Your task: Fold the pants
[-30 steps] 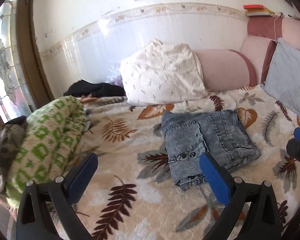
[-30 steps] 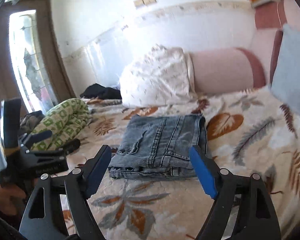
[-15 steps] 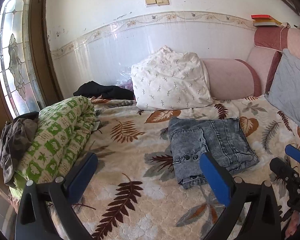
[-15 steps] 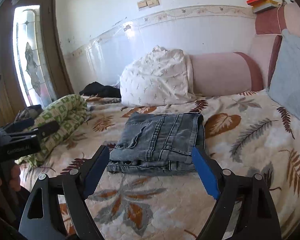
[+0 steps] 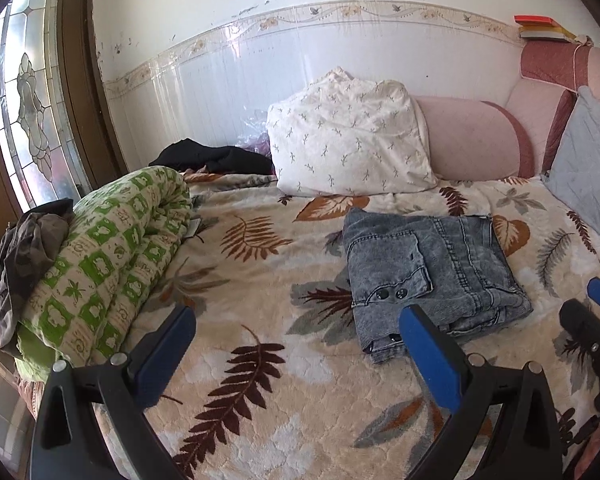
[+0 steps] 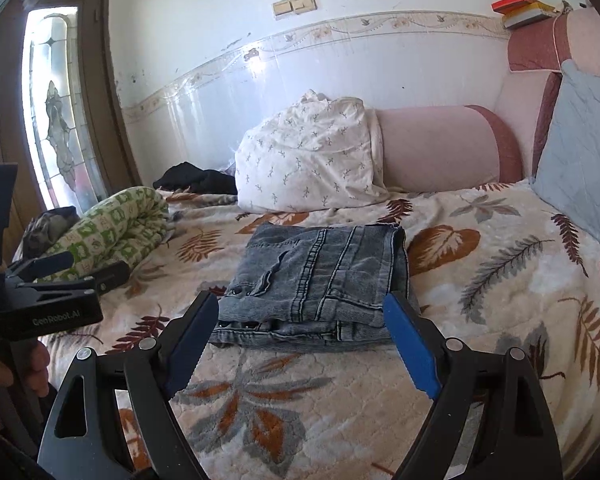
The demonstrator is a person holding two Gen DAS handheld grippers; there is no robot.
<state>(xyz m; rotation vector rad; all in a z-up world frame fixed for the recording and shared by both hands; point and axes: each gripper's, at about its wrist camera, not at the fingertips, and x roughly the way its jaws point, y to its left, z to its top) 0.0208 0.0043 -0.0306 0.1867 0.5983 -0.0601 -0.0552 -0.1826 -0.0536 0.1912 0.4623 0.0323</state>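
Observation:
Grey-blue denim pants (image 5: 432, 272) lie folded in a compact rectangle on the leaf-patterned bedspread (image 5: 260, 352); the right wrist view shows the same pants (image 6: 320, 284) straight ahead. My left gripper (image 5: 296, 344) hovers open over the bedspread, to the near left of the pants, with nothing between its blue pads. My right gripper (image 6: 300, 336) is open too, just short of the pants' near edge, empty. The right gripper's tip (image 5: 596, 316) shows at the left wrist view's right edge. The left gripper (image 6: 60, 280) and a hand appear at the right wrist view's left.
A rolled green-and-cream quilt (image 5: 100, 260) lies along the bed's left side, with dark clothes (image 5: 28, 240) beside it. A white patterned pillow (image 5: 348, 140), a pink bolster (image 5: 472, 144) and a grey cushion (image 5: 588, 168) line the back. A black garment (image 5: 212, 158) lies near the wall.
Both views have pulled slightly back and tilted up from the pants, showing more of the wall. The pants have stayed put and both grippers remain open.

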